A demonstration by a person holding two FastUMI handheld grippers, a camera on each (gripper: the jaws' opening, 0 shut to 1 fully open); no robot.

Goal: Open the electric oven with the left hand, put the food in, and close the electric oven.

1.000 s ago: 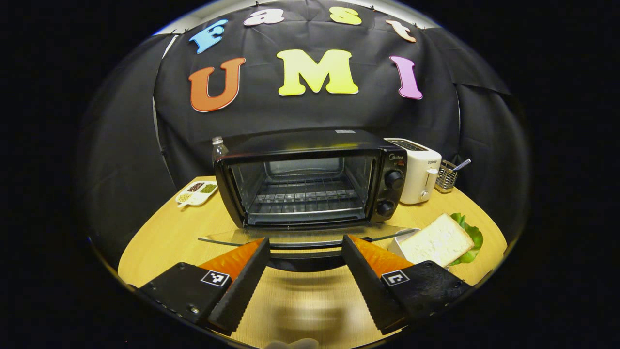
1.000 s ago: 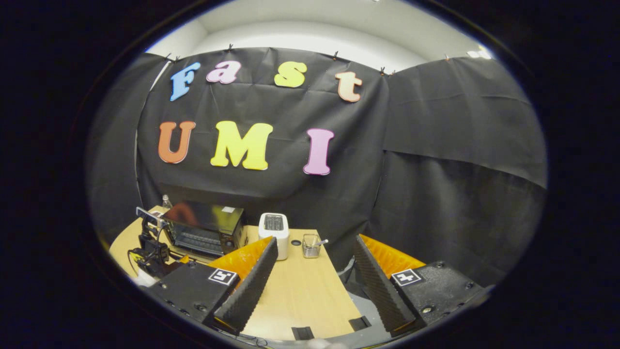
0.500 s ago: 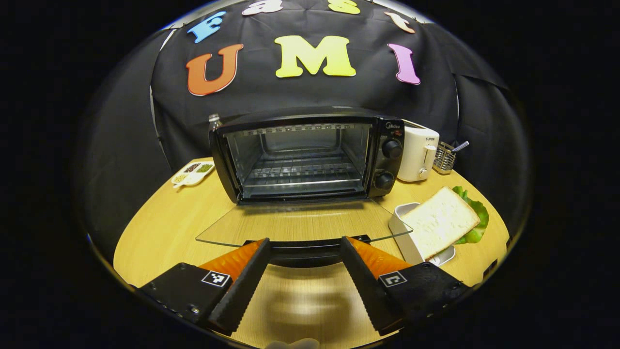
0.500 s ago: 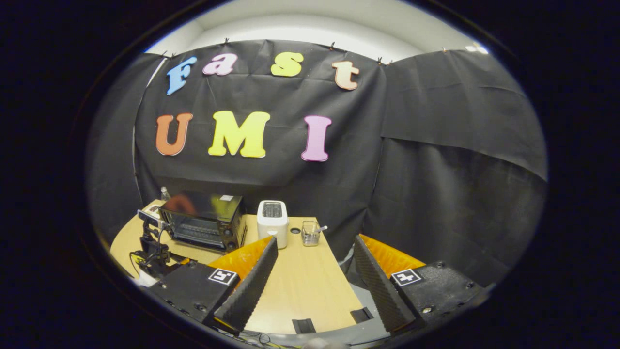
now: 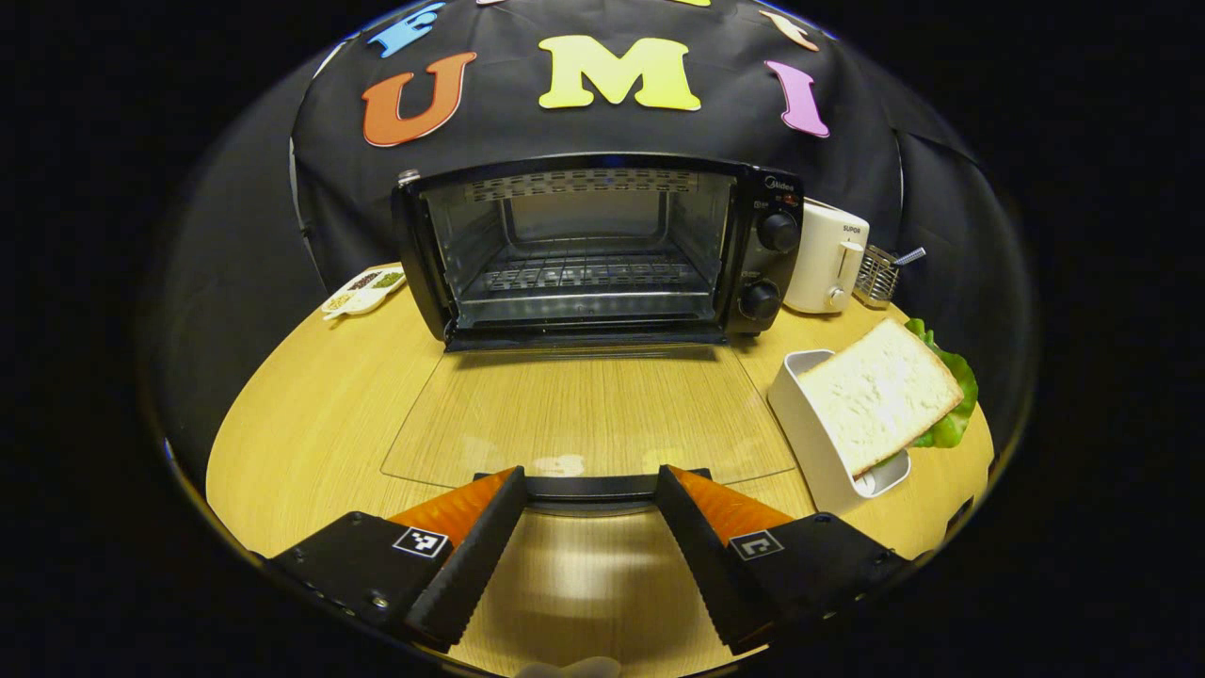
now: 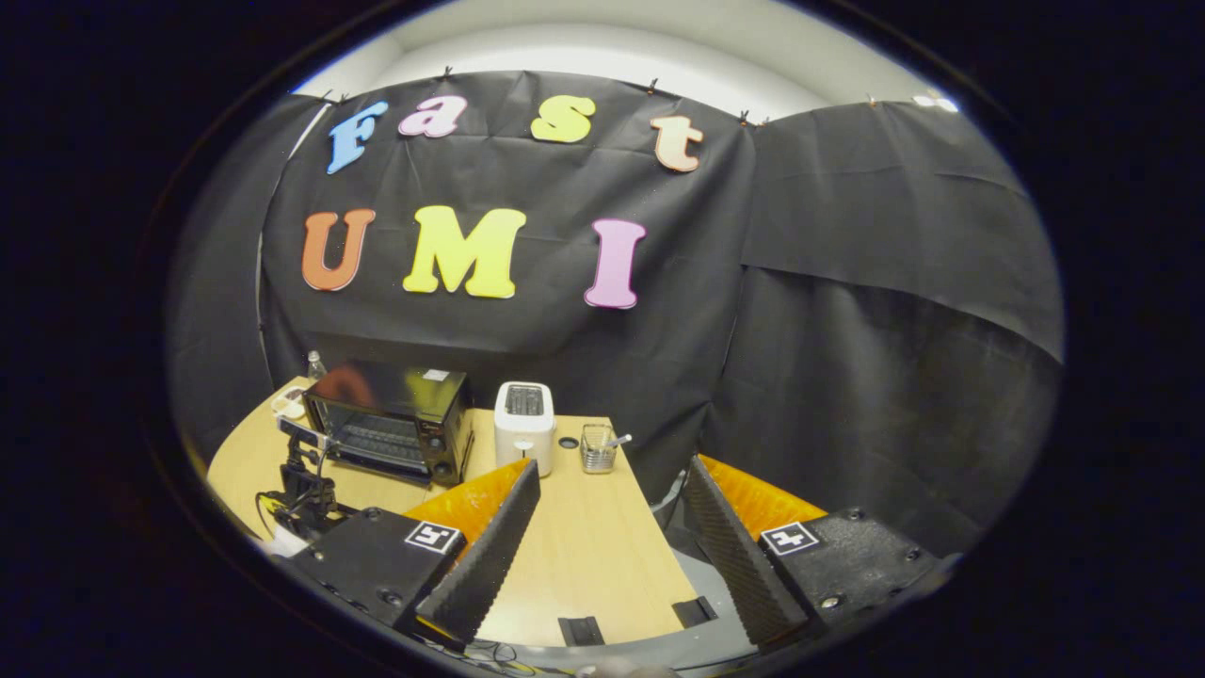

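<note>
The black electric oven [image 5: 602,250] stands open with a bare wire rack [image 5: 584,275] inside. Its glass door [image 5: 584,414] lies folded down flat over the table. The door's dark handle [image 5: 591,487] runs across right at the tips of my left gripper [image 5: 590,471], which is open and not pressing on it. A slice of white bread on lettuce [image 5: 875,391] leans in a white dish [image 5: 810,433] right of the door. My right gripper [image 6: 610,464] hangs open and empty, high and far to the right of the oven [image 6: 391,414].
A white toaster [image 5: 828,268] and a wire utensil holder [image 5: 877,275] stand right of the oven. A small divided dish of grains [image 5: 362,290] lies at its left. The round wooden table [image 5: 311,414] ends close behind my left gripper.
The oven door has swung from half-lowered down to flat, and my left gripper has gone down with its handle. The right gripper has barely shifted.
</note>
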